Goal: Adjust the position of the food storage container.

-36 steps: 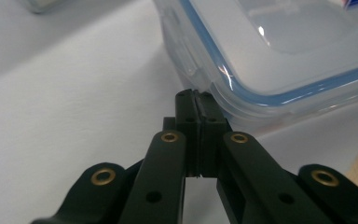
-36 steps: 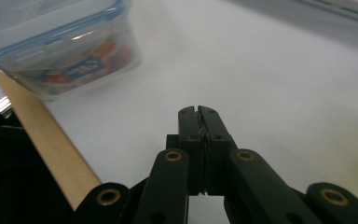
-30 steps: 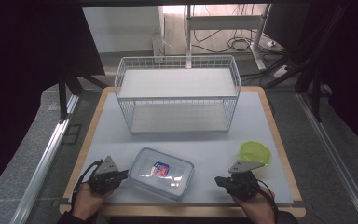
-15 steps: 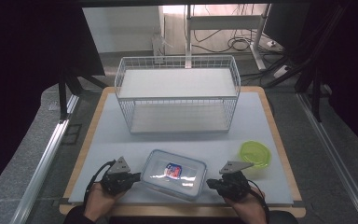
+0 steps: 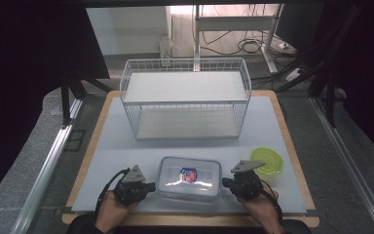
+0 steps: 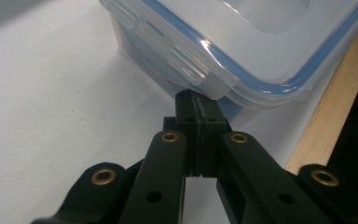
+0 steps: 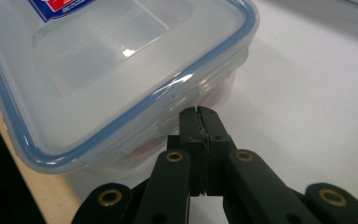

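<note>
Dim lab, white bench (image 5: 126,146) | box (image 5: 189,178) at near edge | left gripper (image 5: 152,185), right gripper (image 5: 225,183) pressed together, flanking box ends | push evenly, lid level.

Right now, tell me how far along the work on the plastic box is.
Done: both grippers are at the box, the left gripper at one short end, the right gripper at the other, jaws shut, tips under the lid's rim. In hand: bracing it from both ends. Left: the lid is on and the box sits on the mat, outside the wire basket.
</note>
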Demonstrator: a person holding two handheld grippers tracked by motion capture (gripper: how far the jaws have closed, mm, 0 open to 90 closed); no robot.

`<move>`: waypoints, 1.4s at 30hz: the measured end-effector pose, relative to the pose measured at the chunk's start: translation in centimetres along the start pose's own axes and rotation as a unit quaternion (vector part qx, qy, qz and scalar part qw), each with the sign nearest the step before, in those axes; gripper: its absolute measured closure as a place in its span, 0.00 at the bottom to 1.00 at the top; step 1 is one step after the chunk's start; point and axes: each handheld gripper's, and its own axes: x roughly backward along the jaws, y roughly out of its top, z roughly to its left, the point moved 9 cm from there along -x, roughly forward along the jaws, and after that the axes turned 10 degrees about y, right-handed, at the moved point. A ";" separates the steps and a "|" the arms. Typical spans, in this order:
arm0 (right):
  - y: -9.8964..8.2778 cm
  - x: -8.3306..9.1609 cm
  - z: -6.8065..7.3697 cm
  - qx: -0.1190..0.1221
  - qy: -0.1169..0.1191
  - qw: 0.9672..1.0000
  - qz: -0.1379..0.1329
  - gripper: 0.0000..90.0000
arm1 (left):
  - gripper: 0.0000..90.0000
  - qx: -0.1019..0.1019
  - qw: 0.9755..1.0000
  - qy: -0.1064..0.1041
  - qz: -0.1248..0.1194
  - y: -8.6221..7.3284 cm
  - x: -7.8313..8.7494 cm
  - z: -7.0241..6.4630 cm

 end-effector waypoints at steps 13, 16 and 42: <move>1.2 -0.7 -2.0 -0.001 -0.011 1.000 0.002 1.00 | 0.99 -0.006 1.000 -0.001 -0.001 0.2 -0.2 -0.4; 1.1 -0.6 -1.8 0.002 -0.009 1.000 0.004 0.99 | 0.90 -0.024 0.999 0.026 -0.006 0.2 0.1 0.1; 1.5 3.2 -0.2 0.018 0.012 0.997 -0.075 0.24 | 0.15 -0.005 0.996 0.061 -0.061 -0.4 2.5 2.5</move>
